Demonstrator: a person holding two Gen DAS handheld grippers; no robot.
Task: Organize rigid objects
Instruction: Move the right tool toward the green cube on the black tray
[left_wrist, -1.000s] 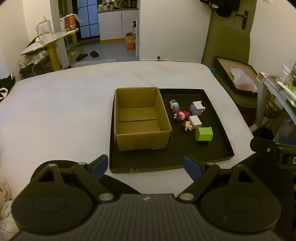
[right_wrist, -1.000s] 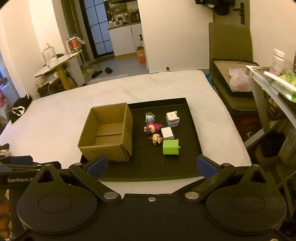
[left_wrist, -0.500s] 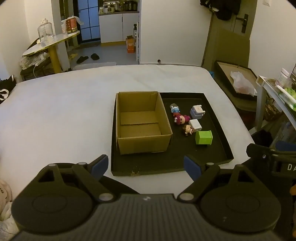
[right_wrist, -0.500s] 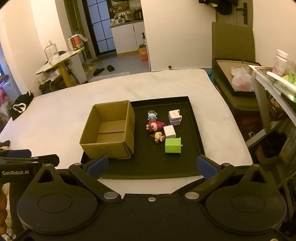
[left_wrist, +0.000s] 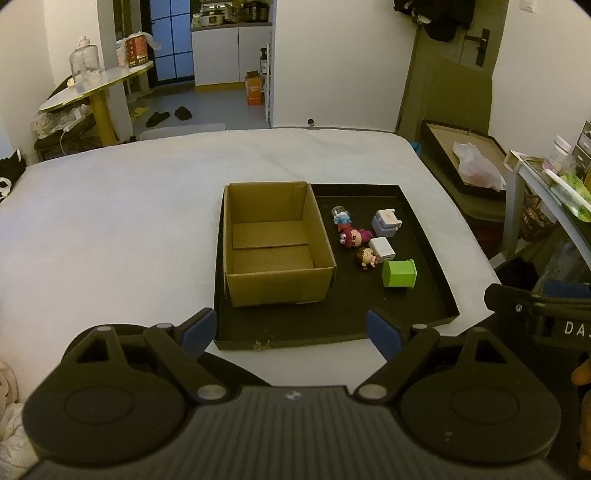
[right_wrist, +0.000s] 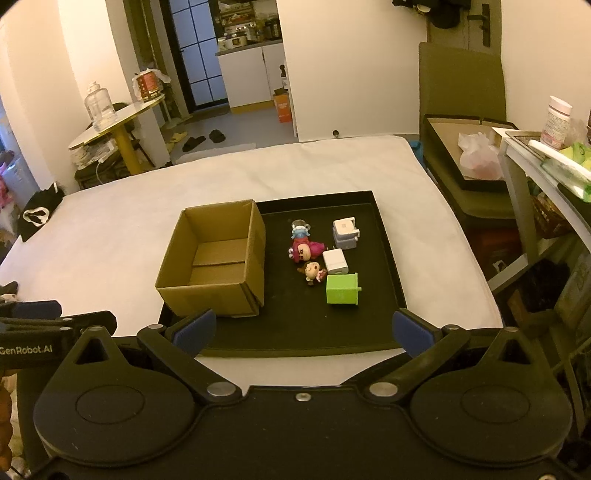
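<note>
A black tray (left_wrist: 432, 254) (right_wrist: 388, 243) lies on the white bed. In its left half stands an open, empty cardboard box (left_wrist: 275, 273) (right_wrist: 212, 295). To the box's right lie a green cube (left_wrist: 399, 274) (right_wrist: 341, 288), a white cube (left_wrist: 382, 248) (right_wrist: 335, 261), a grey-white block (left_wrist: 386, 222) (right_wrist: 345, 233) and three small figurines: blue (left_wrist: 341, 216) (right_wrist: 300, 230), magenta (left_wrist: 354, 237) (right_wrist: 306, 250) and brown-haired (left_wrist: 366, 257) (right_wrist: 313, 272). My left gripper (left_wrist: 291, 332) and right gripper (right_wrist: 303, 330) are open and empty, above the tray's near edge.
The white bed (left_wrist: 110, 229) stretches left and beyond the tray. A shelf with bottles (right_wrist: 554, 155) and a flat box with a plastic bag (left_wrist: 472, 166) stand at the right. A round side table (left_wrist: 96, 85) stands at the far left.
Both grippers have pulled back and up a little, so the tray and box sit slightly farther away. Nothing on the tray has moved.
</note>
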